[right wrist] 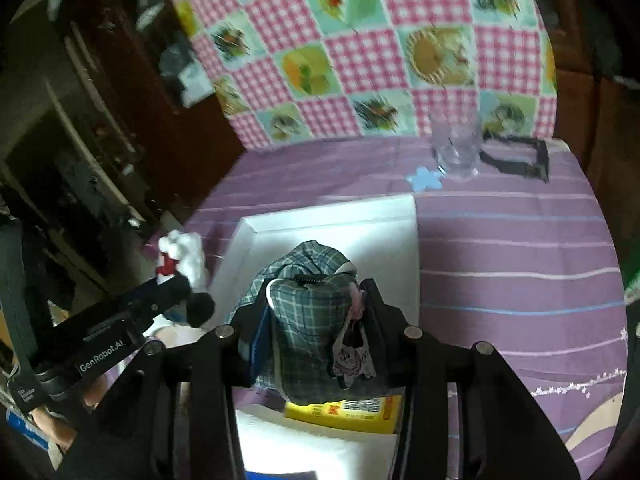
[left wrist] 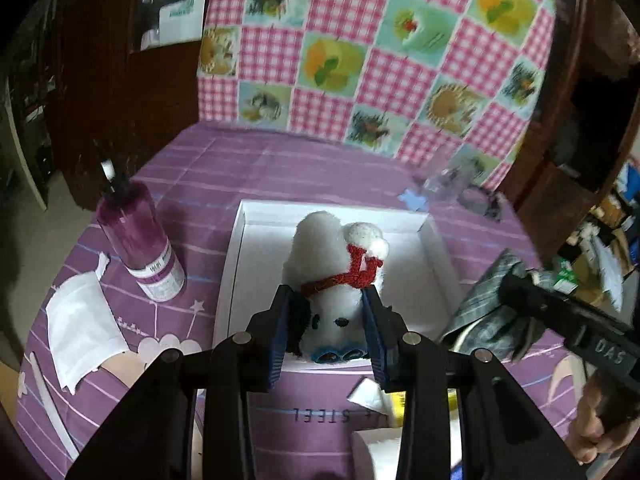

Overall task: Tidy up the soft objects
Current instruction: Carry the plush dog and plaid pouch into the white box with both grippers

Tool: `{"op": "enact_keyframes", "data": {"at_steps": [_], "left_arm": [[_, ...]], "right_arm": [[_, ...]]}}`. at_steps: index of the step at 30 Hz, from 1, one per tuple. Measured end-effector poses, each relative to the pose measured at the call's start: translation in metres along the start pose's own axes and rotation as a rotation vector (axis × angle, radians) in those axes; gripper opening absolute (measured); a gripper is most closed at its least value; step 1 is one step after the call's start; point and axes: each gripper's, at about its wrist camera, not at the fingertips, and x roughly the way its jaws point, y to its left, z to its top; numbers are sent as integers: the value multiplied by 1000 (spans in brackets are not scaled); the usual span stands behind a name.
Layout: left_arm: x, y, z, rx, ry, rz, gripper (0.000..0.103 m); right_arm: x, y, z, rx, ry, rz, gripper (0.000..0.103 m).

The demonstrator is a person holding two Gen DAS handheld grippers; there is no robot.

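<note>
A white plush dog (left wrist: 340, 276) with a red knitted scarf hangs over a white open box (left wrist: 236, 264), and my left gripper (left wrist: 330, 330) is shut on its head. In the right wrist view the same plush dog (right wrist: 186, 258) shows at the left, beside the box's left wall. My right gripper (right wrist: 316, 316) is shut on a grey-green plaid cloth bundle (right wrist: 308, 304) with a pale cartoon tag, held above the white box (right wrist: 396, 232). In the left wrist view that plaid bundle (left wrist: 492, 300) sits at the right, in the other gripper's black jaws.
A purple bottle (left wrist: 140, 240) stands left of the box on the purple striped tablecloth (right wrist: 520, 260), with white paper (left wrist: 80, 328) nearby. A clear glass (right wrist: 456, 148) and a black frame (right wrist: 520, 156) sit at the back. A yellow packet (right wrist: 348, 410) lies in front of the box. A checked cloth (left wrist: 380, 40) hangs behind.
</note>
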Motion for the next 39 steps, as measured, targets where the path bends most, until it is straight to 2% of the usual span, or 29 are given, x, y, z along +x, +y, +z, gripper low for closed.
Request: {"op": "enact_keyframes", "data": {"at_steps": [3, 8, 10, 15, 17, 18, 21, 23, 25, 32, 35, 36, 39], "left_arm": [[18, 2, -5, 21, 67, -1, 34], [34, 4, -10, 25, 128, -26, 34], [40, 4, -13, 31, 145, -60, 34], [59, 19, -15, -36, 196, -137, 34], [62, 27, -13, -77, 202, -168, 34], [61, 33, -12, -105, 188, -180, 34], [48, 46, -6, -152, 74, -197, 34], [43, 54, -3, -180, 31, -217, 34], [47, 61, -3, -212, 19, -197, 34], [90, 58, -15, -179, 141, -169, 34], [102, 49, -22, -139, 227, -125, 34], [101, 46, -22, -124, 217, -119, 34], [101, 40, -22, -114, 263, -159, 34]], "right_arm": [[8, -8, -2, 10, 19, -20, 44], [23, -14, -5, -4, 72, -37, 44], [29, -15, -7, -10, 95, -35, 44], [44, -14, -13, -35, 122, -60, 44], [43, -12, -12, -39, 97, -63, 44], [39, -11, -10, -34, 53, -53, 44], [23, -6, -6, -31, -87, -16, 44], [20, 1, -3, -31, -120, -7, 44], [29, 11, 2, -45, -98, -14, 44], [87, 28, 8, -132, 21, -42, 44], [113, 7, 5, -33, 141, 1, 44], [115, -2, 5, 10, 152, 20, 43], [114, -14, 7, 59, 152, 37, 44]]}}
